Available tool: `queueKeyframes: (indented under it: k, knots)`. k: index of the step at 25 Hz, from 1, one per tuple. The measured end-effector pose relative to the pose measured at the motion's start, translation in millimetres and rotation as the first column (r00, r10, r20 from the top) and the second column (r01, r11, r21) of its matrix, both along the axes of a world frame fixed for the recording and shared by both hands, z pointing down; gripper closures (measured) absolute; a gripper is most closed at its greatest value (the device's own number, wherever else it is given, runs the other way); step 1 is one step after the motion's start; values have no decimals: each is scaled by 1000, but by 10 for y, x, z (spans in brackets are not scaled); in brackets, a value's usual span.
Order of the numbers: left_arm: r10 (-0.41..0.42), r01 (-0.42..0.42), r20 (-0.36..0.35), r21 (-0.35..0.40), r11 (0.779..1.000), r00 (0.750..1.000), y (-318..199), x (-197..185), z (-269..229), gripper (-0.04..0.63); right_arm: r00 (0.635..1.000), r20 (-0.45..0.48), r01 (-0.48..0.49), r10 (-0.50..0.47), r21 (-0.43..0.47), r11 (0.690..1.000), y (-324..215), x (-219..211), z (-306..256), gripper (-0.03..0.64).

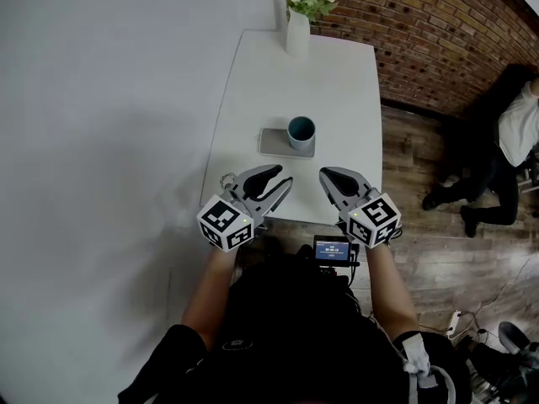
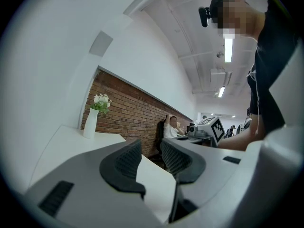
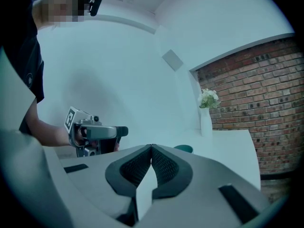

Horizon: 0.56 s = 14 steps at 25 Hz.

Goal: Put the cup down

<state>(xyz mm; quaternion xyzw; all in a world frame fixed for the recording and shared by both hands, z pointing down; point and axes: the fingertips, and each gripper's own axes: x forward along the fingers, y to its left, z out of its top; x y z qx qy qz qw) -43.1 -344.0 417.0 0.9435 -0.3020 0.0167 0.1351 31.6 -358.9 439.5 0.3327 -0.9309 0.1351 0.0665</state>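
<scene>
On the white table (image 1: 337, 74): cup (image 1: 301, 131) set down, nothing gripped.
We note the round teal cup upright on a flat grey coaster (image 1: 271, 144) with rounded corners, mid-table, apart from both tools. The left hand-held gripper (image 1: 282, 178) has its ribbed dark pads (image 2: 127, 159) parted by a modest gap, with nothing between them. The right hand-held gripper (image 1: 327, 178) has its ribbed pads pressed fully together and holds nothing. A slim white vase (image 1: 297, 32) of pale flowers stands at the far edge, near a brick wall (image 1: 421, 32).

I take this for an office-style workspace: a brick wall (image 1: 438, 40) runs along a wood-plank floor (image 1: 421, 171), with strip lights (image 2: 228, 49) on the white ceiling. A person (image 1: 505, 137) sits by that wall. A vase of flowers (image 1: 297, 32) (white blooms) stands at the white table's (image 1: 253, 91) far edge.
</scene>
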Motion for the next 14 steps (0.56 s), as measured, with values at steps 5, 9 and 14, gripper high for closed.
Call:
queueKeyframes:
  k: [5, 9, 14]
  knots:
    - [5, -5, -13, -3, 1000, 1000, 13, 28, -15, 456, 1000, -12, -3, 3, 7, 1000, 2, -1, -9, 603]
    - [8, -8, -11, -3, 1000, 1000, 17, 27, -9, 456, 1000, -14, -1, 2, 20, 1000, 19, -10, -11, 603]
    - [13, -13, -18, -3, 1000, 1000, 24, 49, -8, 456, 1000, -13, 1, -1, 23, 1000, 39, 2, 4, 602]
